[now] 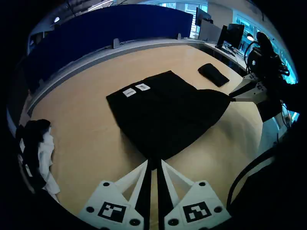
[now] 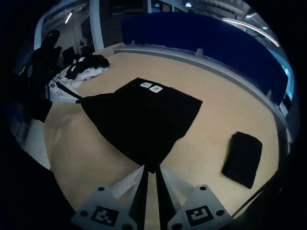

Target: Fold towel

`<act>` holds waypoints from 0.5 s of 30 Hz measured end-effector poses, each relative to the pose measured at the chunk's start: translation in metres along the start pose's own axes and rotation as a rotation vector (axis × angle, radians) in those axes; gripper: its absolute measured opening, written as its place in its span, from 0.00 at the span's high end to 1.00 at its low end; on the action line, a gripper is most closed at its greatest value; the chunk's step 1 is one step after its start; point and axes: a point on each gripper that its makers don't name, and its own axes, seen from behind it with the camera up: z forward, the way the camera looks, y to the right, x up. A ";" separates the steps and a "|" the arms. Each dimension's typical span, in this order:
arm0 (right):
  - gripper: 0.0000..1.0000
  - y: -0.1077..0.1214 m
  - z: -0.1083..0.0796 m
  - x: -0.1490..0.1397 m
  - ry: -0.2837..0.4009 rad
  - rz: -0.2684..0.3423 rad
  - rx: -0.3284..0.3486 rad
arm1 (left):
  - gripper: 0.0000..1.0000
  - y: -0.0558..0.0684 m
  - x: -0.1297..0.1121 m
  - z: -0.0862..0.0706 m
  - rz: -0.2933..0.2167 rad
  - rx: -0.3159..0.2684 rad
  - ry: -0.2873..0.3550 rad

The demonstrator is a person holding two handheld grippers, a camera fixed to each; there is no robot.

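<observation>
The left gripper is clamped on one near corner of the towel, and the right gripper is clamped on the other. Both corners are held up off the table. To fold it well, I'd carry the two corners across together, level and taut, and lay them square on the far edge. The towel is black and lies mid-table, its near half raised and sagging between the grips. Two white labels sit on the flat far part.

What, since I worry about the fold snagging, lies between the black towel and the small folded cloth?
Only bare wooden tabletop separates the black towel from the folded cloth; the right gripper view shows this gap, and the left gripper view agrees.
</observation>
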 end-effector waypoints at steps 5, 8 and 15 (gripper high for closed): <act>0.87 -0.002 -0.012 0.011 0.020 0.005 -0.001 | 0.91 0.002 0.009 -0.011 -0.020 0.003 0.018; 0.87 -0.003 -0.019 0.017 0.030 0.015 0.003 | 0.91 0.002 0.013 -0.018 -0.036 0.004 0.028; 0.87 -0.008 -0.036 0.032 0.049 0.023 0.013 | 0.91 0.005 0.019 -0.036 -0.044 0.003 0.040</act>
